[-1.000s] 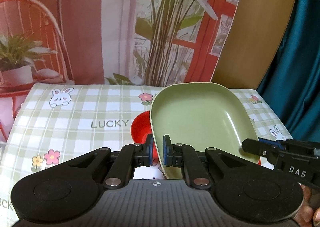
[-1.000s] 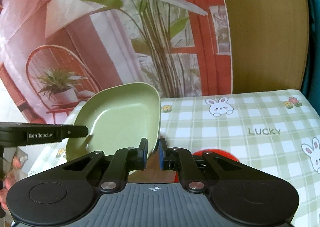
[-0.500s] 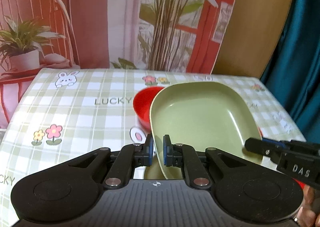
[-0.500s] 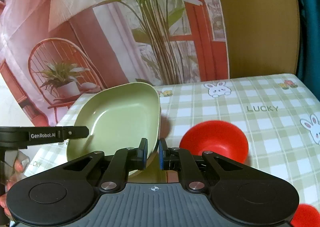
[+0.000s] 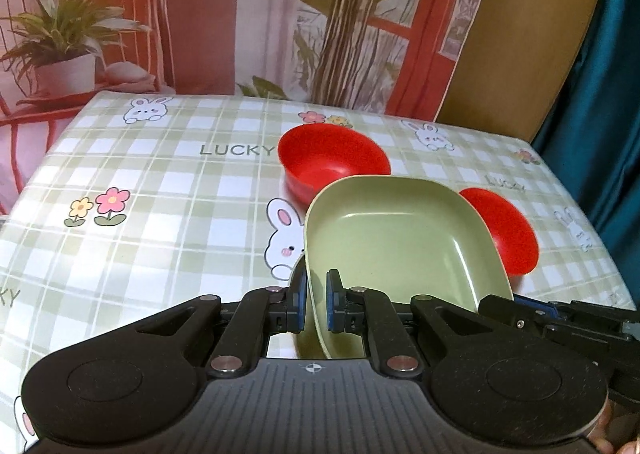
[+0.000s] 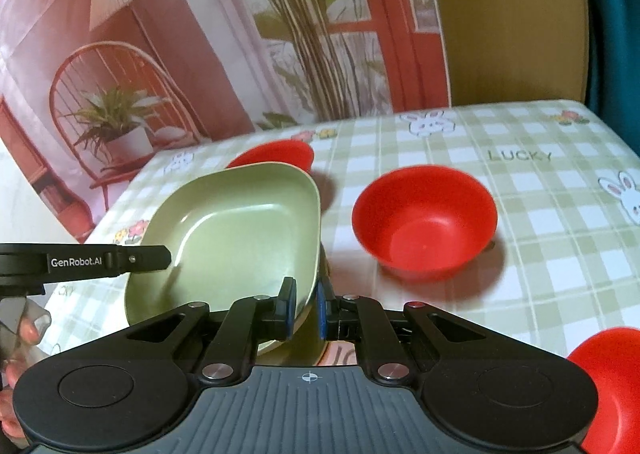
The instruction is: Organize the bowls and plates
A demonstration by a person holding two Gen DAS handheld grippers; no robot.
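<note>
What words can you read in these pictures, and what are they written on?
"LUCKY": on the checked tablecloth, printed beside the far red bowl.
"LUCKY": again on the tablecloth near its right edge, blurred but readable.
"LUCKY": on the tablecloth in the right wrist view, past the near red bowl.
"GenRobot.AI": on the black arm of the left gripper.
More print at the cloth's edges is cut off and cannot be read.

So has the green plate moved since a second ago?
Yes. The green plate, gripped at opposite rims by both grippers, has come down toward the tablecloth, no longer overlapping the backdrop and now covering part of the red bowls.
</note>
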